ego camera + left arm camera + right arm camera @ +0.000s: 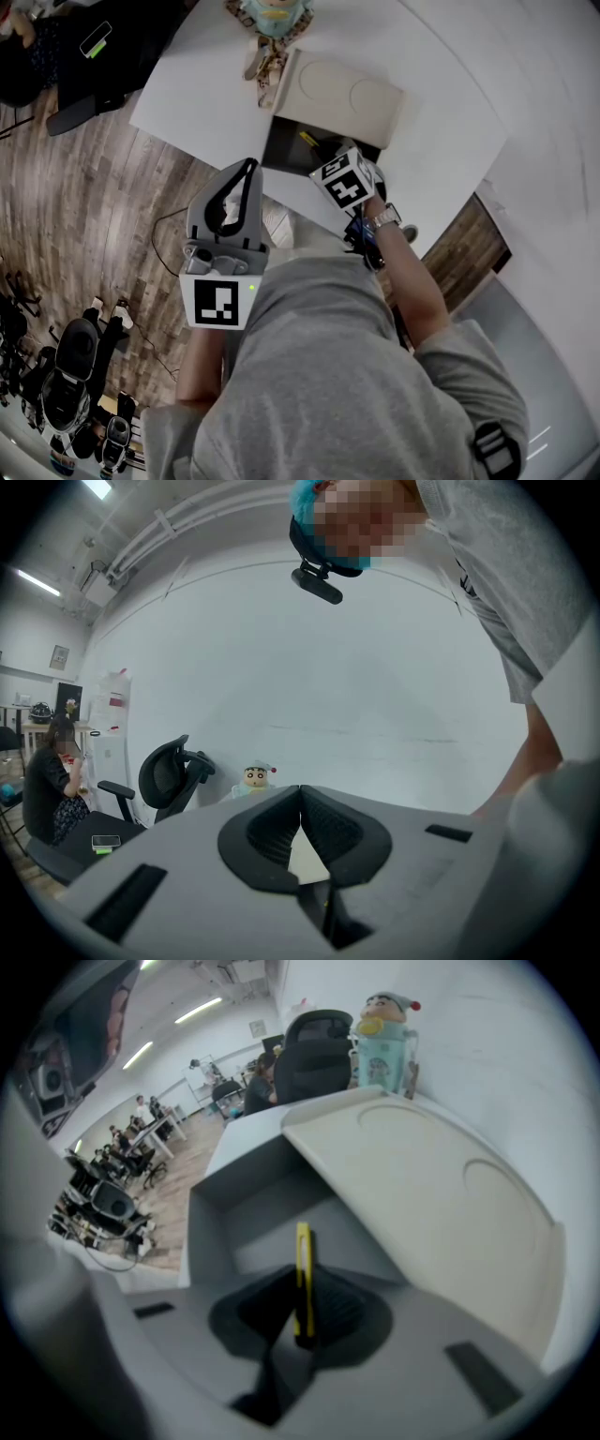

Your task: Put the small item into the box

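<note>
White table (206, 84) carries the open box (244, 1213), directly ahead of the right gripper (302, 1312). Its jaws are clamped on the yellow item (303, 1246), which points into the box opening. Left gripper (300, 797) jaws are together, gripping nothing.

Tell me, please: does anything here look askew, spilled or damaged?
Nothing stands out. The box stands open with its lid tilted back, and the right hand-held gripper holds the yellow item over it.
</note>
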Demonstrator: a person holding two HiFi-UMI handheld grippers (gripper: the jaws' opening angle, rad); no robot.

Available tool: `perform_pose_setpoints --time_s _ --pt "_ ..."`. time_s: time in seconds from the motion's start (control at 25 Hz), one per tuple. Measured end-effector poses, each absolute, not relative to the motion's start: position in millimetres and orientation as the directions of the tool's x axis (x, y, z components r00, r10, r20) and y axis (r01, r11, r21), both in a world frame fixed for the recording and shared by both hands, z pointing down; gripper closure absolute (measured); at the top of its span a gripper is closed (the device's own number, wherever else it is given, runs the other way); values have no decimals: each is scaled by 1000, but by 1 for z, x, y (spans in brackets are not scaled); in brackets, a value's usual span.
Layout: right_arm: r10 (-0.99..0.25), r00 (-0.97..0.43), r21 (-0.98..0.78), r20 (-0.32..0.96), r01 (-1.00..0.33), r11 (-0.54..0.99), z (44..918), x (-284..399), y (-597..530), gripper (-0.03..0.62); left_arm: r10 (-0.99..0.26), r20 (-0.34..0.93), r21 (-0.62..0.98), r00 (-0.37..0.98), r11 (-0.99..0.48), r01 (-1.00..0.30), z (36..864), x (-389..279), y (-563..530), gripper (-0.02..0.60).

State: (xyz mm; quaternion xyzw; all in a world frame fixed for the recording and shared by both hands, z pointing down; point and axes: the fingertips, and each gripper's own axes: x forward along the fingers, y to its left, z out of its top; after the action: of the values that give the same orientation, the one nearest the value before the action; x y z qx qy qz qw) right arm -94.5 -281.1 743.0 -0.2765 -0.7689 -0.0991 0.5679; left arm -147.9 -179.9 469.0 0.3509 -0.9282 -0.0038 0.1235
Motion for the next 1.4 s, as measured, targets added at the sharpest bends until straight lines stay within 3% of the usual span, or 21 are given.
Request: perform_pose_setpoints --time_s 0.72,0.92,1.4 --pt "328 -246 -169 912 504 847 728 -95 -284 477 -694 225 102 -683 715 -692 468 -143 -182 549" --pt "326 -323 -152 889 463 873 711 -102 -285 545 -723 213 94 -657 684 -723 462 -142 -187 549" --pt "294 -489 -187 821 257 948 655 -99 -298 562 -807 173 73 -565 582 -810 438 -143 -197 549"
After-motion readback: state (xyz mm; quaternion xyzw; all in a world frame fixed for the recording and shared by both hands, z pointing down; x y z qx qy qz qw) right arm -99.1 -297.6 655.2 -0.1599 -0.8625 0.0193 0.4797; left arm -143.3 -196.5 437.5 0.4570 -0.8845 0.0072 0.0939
